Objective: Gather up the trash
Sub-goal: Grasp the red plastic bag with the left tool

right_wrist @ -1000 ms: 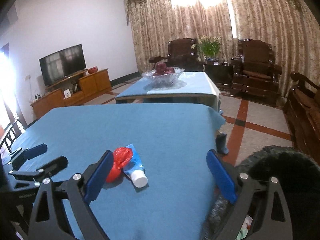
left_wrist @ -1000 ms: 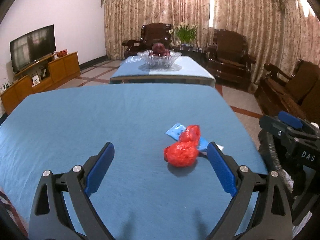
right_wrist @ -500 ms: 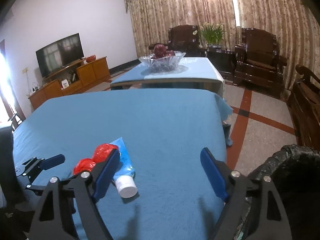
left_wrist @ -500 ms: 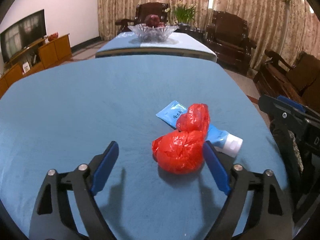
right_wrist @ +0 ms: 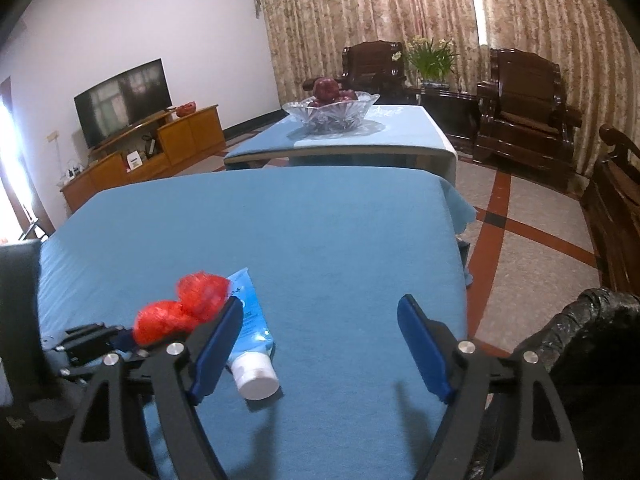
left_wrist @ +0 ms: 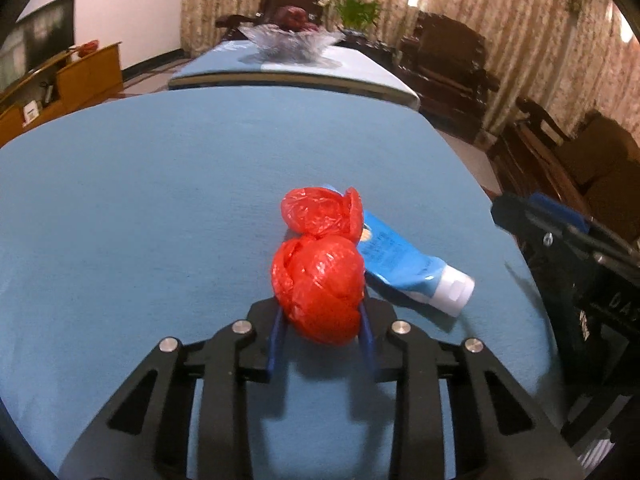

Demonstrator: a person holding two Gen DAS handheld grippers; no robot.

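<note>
Blue cloth covers the table (left_wrist: 160,208), on which the trash is laid out near the right edge. A black-lined bin (right_wrist: 600,340) is seen beside that edge, low at the right of the right wrist view; it is judged to be where the trash goes. Beyond, a second table with a glass fruit bowl (right_wrist: 330,110) is shown, well apart from the work. A blue tube (left_wrist: 404,264) with a white cap lies touching the red plastic bag (left_wrist: 320,276), a crumpled two-lobed wad. The left tool (left_wrist: 322,344) is closing, its pads pressed on the near lobe of the bag. The right tool (right_wrist: 320,344) is held apart with nothing between its pads, still narrowing slightly. The grasp is judged to be the step in hand; a lift clear of the tube, then a carry to the bin, is called for next. The tube may be dragged along.
</note>
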